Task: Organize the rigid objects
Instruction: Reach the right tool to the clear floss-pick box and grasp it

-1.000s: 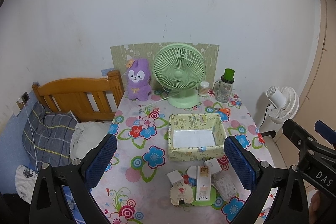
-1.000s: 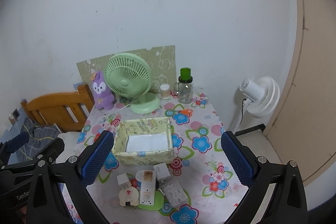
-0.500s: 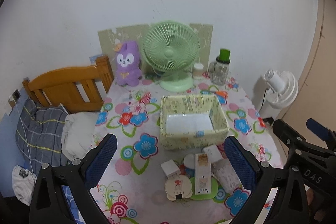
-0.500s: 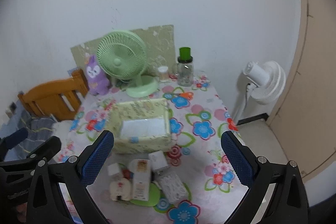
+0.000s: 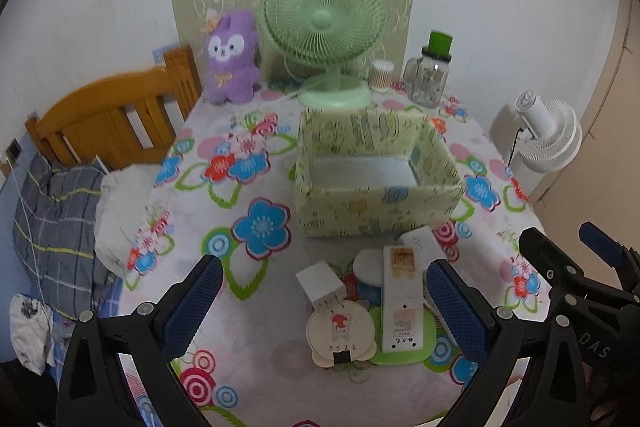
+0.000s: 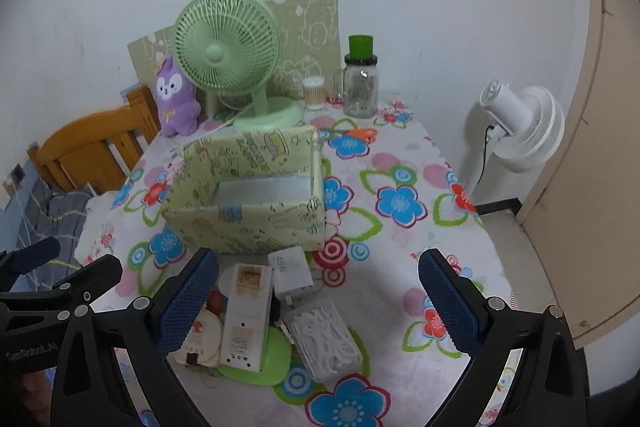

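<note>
Rigid objects lie in a small heap on the flowered tablecloth (image 6: 400, 163), and we see them between and just ahead of our jaws in both views. The tallest one is a long white box (image 5: 402, 303) with a tan picture near its far end and small print near its close end; it lies flat, partly on a green disc (image 6: 264, 357). To the left of it is a round cream piece (image 5: 340, 333) with a red cartoon figure, and a white plug adapter (image 5: 320, 283) touches its far edge. A second white adapter (image 6: 291, 273), with grey digits on its face, sits just beyond the long box. A clear case of white picks (image 6: 326, 337) lies close to the right side of the box, slightly tilted.

Ahead of the heap stands an open pale-green patterned bin (image 5: 376, 179) with a white floor, and we see nothing in it.

Our left gripper (image 5: 326, 303) hangs above the heap with its jaws wide apart and nothing between them. Our right gripper (image 6: 318, 301) is the same: jaws wide, holding nothing, the heap below its left pad.

Far beyond the bin stand a green fan (image 5: 324, 27), a purple plush toy (image 5: 232, 61) and a glass jar with a green lid (image 6: 361, 79).
</note>
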The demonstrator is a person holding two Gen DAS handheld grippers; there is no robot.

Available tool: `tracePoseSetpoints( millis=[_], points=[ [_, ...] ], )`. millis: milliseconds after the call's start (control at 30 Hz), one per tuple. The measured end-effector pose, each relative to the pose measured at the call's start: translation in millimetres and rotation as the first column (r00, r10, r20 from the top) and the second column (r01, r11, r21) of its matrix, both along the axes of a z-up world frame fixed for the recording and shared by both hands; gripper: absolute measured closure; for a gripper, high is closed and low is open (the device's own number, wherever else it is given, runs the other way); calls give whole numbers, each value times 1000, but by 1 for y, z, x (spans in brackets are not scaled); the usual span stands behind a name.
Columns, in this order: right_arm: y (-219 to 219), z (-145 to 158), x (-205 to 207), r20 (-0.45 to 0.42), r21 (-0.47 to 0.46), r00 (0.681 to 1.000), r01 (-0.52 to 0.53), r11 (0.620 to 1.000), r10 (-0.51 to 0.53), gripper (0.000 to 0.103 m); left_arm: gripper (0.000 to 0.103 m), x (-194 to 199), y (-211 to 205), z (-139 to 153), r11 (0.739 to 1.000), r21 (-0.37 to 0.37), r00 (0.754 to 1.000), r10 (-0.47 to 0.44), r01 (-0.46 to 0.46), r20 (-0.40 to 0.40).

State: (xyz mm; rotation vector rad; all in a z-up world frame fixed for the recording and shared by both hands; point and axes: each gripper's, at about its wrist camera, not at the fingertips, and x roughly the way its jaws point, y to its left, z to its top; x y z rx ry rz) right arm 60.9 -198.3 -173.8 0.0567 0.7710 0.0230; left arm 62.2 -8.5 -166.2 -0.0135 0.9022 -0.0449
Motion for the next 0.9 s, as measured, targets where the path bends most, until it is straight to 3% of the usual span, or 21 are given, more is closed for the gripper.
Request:
tracePoseSetpoints(
  millis=[433,900],
  points=[
    [0,-65,17,-79,-23,997,-28,999,26,2,0,14,1,-77,1000,12,994,-8,9,-107],
    [0,-120,15,-165,-20,986,-25,999,21,4,0,18,-10,-126,999,24,983,-32,37,-182]
  ],
)
